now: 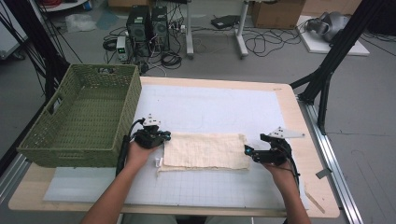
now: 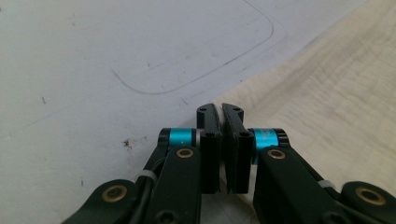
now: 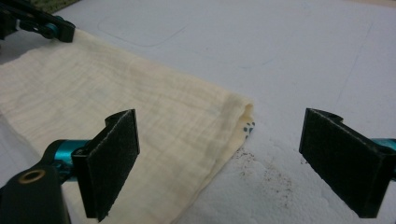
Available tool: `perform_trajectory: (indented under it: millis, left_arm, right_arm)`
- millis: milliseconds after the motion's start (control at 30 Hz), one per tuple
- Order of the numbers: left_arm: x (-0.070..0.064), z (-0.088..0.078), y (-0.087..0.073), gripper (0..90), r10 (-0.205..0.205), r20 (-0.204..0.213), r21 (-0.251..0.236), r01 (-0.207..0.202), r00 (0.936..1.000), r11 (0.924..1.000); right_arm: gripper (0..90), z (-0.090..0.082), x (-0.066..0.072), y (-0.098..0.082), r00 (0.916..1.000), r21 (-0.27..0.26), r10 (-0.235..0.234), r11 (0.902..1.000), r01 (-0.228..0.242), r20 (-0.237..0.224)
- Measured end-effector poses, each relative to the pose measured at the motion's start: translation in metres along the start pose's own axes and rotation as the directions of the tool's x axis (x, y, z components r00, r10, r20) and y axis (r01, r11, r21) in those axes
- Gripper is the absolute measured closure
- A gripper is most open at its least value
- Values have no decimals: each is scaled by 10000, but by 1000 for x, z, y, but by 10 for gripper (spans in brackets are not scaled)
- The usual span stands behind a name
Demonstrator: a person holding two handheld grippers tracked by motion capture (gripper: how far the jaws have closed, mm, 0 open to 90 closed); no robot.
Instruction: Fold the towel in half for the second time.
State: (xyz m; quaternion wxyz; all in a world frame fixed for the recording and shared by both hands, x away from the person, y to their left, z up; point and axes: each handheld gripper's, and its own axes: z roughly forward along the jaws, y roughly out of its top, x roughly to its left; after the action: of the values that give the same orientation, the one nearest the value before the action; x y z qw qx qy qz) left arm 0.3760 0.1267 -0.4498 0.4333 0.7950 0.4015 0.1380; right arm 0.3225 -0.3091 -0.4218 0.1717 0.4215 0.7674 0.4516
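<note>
White mat (image 1: 219,107) bears my folded cloth (image 1: 205,150); green basket (image 1: 70,140) at nine o'clock. Left tongs (image 1: 164,136) pinch cloth's corner; right tongs (image 1: 247,151) gape wide.

cloth (image 1: 205,150) | cream, folded flat rectangle | on white mat (image 1: 224,109), near front

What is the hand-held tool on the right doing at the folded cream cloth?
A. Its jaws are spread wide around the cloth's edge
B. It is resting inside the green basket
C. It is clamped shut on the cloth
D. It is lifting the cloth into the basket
A: the right tool has its jaws wide apart, one over the cloth and one over the white mat.
</note>
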Motion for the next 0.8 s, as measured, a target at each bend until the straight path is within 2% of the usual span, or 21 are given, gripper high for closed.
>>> perform_trajectory:
  millis: [133,233,400,533,633,700,733,800]
  left_arm:
    - [0,0,0,853,-77,36,-91,77,10000,9999]
    - [1,-1,0,853,-95,64,-96,96,9999,9999]
    - [1,-2,0,852,-122,93,-126,124,9999,9998]
    - [1,-2,0,852,-152,98,-116,153,9998,9998]
    - [2,-2,0,852,-138,124,-115,139,9998,9998]
    - [2,-1,-1,853,-223,148,-168,226,9996,9996]
    - [2,-2,-1,852,-239,182,-184,243,9995,9995]
    - [3,-2,-2,851,-291,235,-245,297,9993,9993]
  right_arm:
    - [134,19,-11,8,9998,690,201,9974,-196,-59]
    - [212,34,-18,14,9999,1168,-2,9932,21,-164]
    - [352,51,-26,25,9995,1355,31,9908,14,-330]
    - [452,63,-27,30,9991,1600,-218,9867,273,-364]
    - [513,73,-27,29,9977,2014,-296,9786,415,-617]
    - [540,76,-27,27,9974,2189,-386,9744,511,-612]
    - [584,76,-28,27,9970,2178,-437,9743,566,-638]
    - [767,75,-28,27,9928,2227,-542,9718,770,-1065]
